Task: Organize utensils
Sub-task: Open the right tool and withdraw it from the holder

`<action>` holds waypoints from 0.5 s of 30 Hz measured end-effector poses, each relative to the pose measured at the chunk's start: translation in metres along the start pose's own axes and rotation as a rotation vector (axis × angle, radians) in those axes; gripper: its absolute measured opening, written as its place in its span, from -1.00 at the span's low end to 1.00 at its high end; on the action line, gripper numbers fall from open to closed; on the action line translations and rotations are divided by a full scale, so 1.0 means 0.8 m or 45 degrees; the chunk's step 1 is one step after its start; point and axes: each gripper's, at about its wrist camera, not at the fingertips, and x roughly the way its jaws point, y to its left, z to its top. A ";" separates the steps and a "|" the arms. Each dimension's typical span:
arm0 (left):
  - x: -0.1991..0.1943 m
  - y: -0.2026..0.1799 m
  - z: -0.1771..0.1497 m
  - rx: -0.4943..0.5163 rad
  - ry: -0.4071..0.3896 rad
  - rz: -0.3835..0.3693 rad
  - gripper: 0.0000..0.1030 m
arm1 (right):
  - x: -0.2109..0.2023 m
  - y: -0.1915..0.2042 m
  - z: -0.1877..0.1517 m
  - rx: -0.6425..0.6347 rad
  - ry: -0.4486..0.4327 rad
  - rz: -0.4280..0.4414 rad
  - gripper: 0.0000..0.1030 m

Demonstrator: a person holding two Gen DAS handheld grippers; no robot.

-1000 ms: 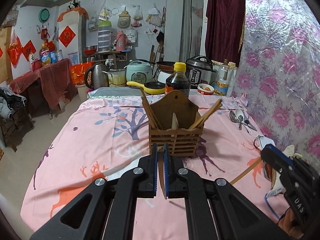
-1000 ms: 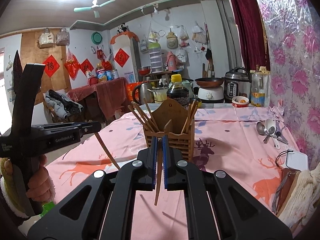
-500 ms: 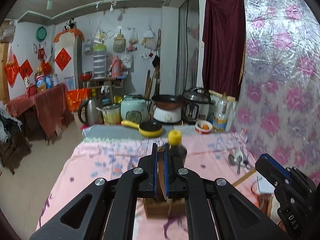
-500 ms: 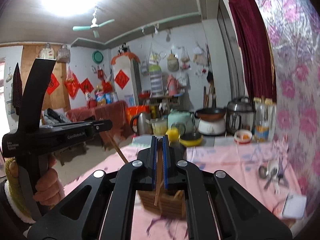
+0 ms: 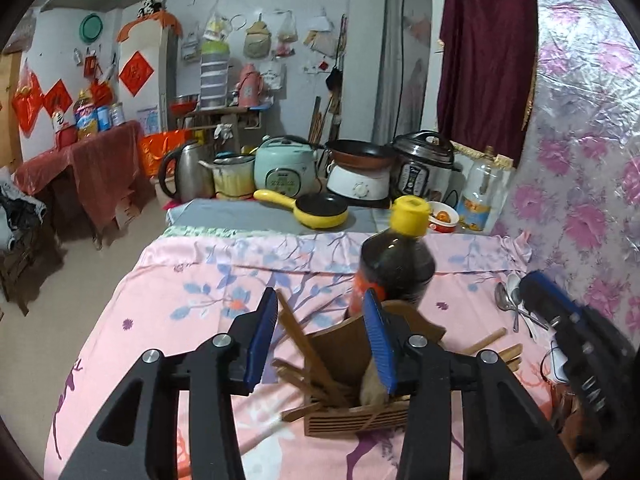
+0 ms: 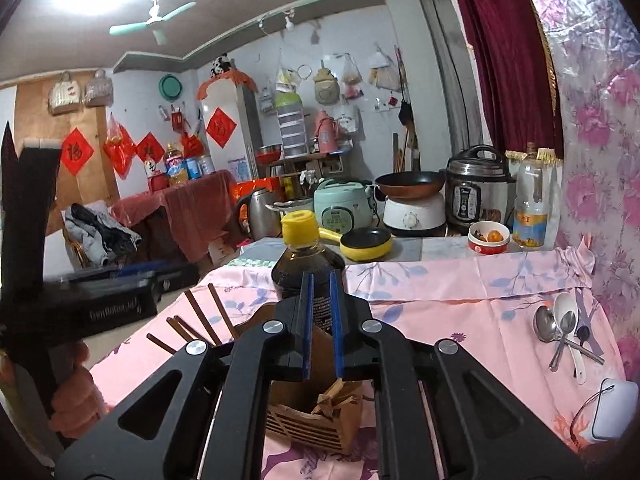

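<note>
Both claws over the wooden utensil holder, jaws opening.

The left gripper stands partly open and opening, its blue pads clear of the chopsticks that lean in the wooden holder directly below and between them; nothing is gripped. The right gripper shows a narrow gap, also opening, with no utensil between its pads; the holder sits just beneath it, several chopsticks fanning out to its left, the count unclear. Just beyond both claws stands one dark bottle with a yellow cap. To the right of the right gripper lie about four spoons on the pink tablecloth. Farther off: one yellow pan, one small bowl.
</note>
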 end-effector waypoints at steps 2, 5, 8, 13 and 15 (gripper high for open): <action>-0.007 0.008 -0.001 -0.024 -0.008 0.013 -0.06 | -0.009 0.003 0.003 -0.003 -0.016 -0.004 -0.64; -0.026 0.018 -0.003 -0.059 -0.038 0.036 0.21 | -0.028 0.006 0.007 -0.002 -0.045 -0.013 -0.55; -0.054 0.024 -0.007 -0.072 -0.066 0.077 0.29 | -0.052 0.011 0.010 -0.001 -0.067 -0.019 -0.42; -0.100 0.031 -0.026 -0.086 -0.091 0.154 0.47 | -0.102 0.023 0.006 0.005 -0.120 -0.037 -0.21; -0.119 0.030 -0.038 -0.086 -0.099 0.181 0.51 | -0.119 0.026 0.002 0.014 -0.128 -0.037 -0.16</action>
